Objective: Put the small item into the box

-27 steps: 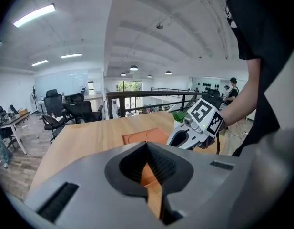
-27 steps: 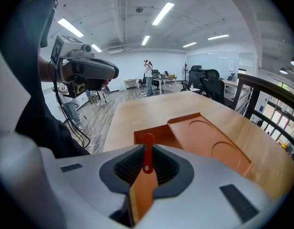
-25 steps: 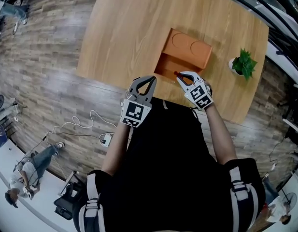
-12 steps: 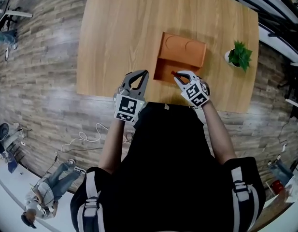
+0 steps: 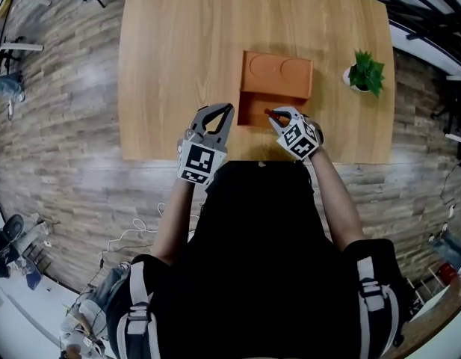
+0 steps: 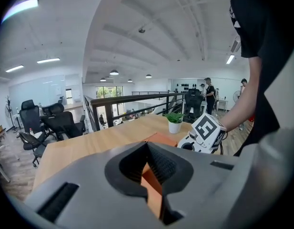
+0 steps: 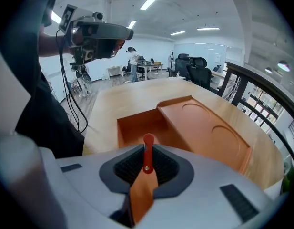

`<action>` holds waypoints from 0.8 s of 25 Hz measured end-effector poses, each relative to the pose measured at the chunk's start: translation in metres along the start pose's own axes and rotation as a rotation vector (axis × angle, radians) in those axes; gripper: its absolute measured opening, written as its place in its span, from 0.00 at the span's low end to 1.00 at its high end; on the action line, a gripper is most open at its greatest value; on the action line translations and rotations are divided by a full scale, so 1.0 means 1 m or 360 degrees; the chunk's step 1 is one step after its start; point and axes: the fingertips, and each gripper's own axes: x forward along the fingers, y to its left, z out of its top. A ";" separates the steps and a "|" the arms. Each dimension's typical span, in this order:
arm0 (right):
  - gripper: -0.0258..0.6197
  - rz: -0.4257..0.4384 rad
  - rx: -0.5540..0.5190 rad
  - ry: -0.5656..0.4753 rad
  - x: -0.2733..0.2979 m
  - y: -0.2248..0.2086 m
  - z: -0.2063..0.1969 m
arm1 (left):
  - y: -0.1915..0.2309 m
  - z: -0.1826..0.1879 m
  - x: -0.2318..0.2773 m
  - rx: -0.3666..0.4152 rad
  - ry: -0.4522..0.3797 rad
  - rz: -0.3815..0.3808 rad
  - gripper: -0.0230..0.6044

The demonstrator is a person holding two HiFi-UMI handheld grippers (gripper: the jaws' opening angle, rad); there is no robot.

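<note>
An orange box (image 5: 276,75) lies on the wooden table (image 5: 178,51); its far half is a lid with two round hollows and its near half is an open compartment (image 7: 139,125). My right gripper (image 5: 275,116) hovers over the near edge of that compartment. It is shut on a small thin red item (image 7: 147,151) with a rounded tip, which sticks out past the pads. My left gripper (image 5: 226,110) sits just left of the box, fingertips touching and nothing between them. In the left gripper view the box (image 6: 158,138) shows beyond the left gripper (image 6: 147,147), with the right gripper (image 6: 206,132) beside it.
A small potted plant (image 5: 364,72) stands on the table right of the box. The table's near edge runs just below both grippers. Wood-look floor surrounds the table, with office chairs (image 6: 61,123) and a railing further off.
The head view has swung, so the table and box now sit squarer in the picture. Both grippers keep about the same place at the box's near side, and the red item stays gripped.
</note>
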 end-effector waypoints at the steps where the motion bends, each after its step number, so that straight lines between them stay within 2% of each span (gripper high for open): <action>1: 0.14 -0.0003 -0.0010 0.0014 0.001 0.000 -0.002 | 0.000 0.000 0.000 0.0004 -0.0004 -0.0006 0.07; 8: 0.14 0.0024 -0.0049 0.0090 0.017 0.005 -0.013 | -0.002 0.000 -0.002 0.0001 -0.0012 -0.0010 0.07; 20: 0.14 0.0029 -0.0003 0.0166 0.036 -0.001 -0.023 | -0.010 -0.006 0.001 0.0006 0.0020 -0.0038 0.07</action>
